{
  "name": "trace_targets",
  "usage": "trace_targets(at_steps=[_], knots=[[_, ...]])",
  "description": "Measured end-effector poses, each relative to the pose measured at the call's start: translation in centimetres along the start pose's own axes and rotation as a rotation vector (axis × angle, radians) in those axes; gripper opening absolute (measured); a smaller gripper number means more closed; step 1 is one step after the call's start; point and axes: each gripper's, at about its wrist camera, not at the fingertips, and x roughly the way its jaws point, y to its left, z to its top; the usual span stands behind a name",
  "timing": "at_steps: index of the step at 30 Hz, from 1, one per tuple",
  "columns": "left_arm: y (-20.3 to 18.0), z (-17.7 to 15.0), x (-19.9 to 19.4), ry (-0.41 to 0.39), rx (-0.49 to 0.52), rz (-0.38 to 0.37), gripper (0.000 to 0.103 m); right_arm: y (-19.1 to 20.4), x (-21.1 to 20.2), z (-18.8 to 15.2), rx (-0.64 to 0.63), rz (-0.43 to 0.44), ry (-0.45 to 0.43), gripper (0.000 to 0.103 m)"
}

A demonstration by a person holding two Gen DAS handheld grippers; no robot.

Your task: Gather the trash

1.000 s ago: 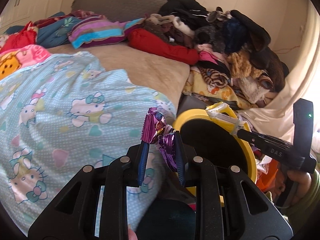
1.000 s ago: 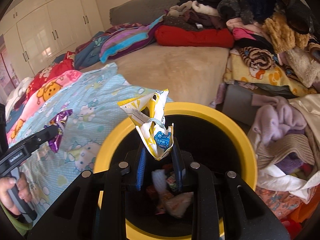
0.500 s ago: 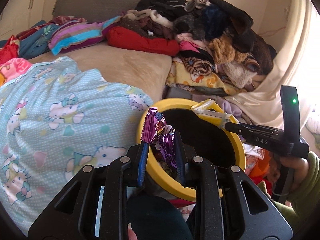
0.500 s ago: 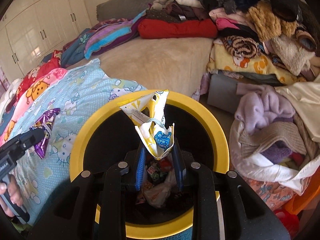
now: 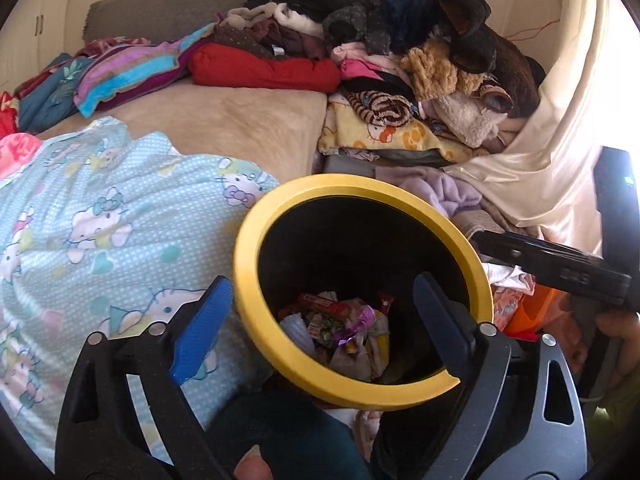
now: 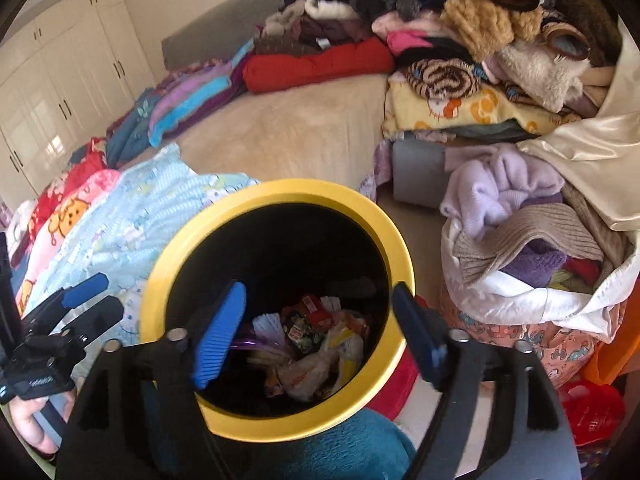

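Trash (image 5: 340,332) lies at the bottom of one yellow-rimmed bin (image 5: 256,216): many crumpled wrappers, among them a purple foil one (image 5: 370,314), too mixed to count. The bin stands near the bed (image 5: 224,128), just right of a light blue cartoon blanket (image 5: 100,216). Both claws are released and carry nothing: left claw (image 5: 320,320) and right claw (image 6: 316,332) hang over the bin mouth.
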Motion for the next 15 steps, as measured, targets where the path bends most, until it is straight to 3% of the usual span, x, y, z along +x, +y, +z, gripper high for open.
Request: trace_targets(at_steps=[1,7,15], knots=[[0.3,0.0,-0.4,-0.008,-0.004,0.013,0.091,0.3,-0.5,-0.2,0.002,0.008,-0.018,0.083],[2.2,-0.2,-3.3,-0.083,-0.042,0.112,0.092,3.2,-3.4,-0.7,-0.017,0.044,-0.15,0.096],[3.9,-1.6,-9.0,-0.236,-0.055,0.215,0.092,7.6,-6.3,-2.4,-0.125,0.039,-0.33,0.097]])
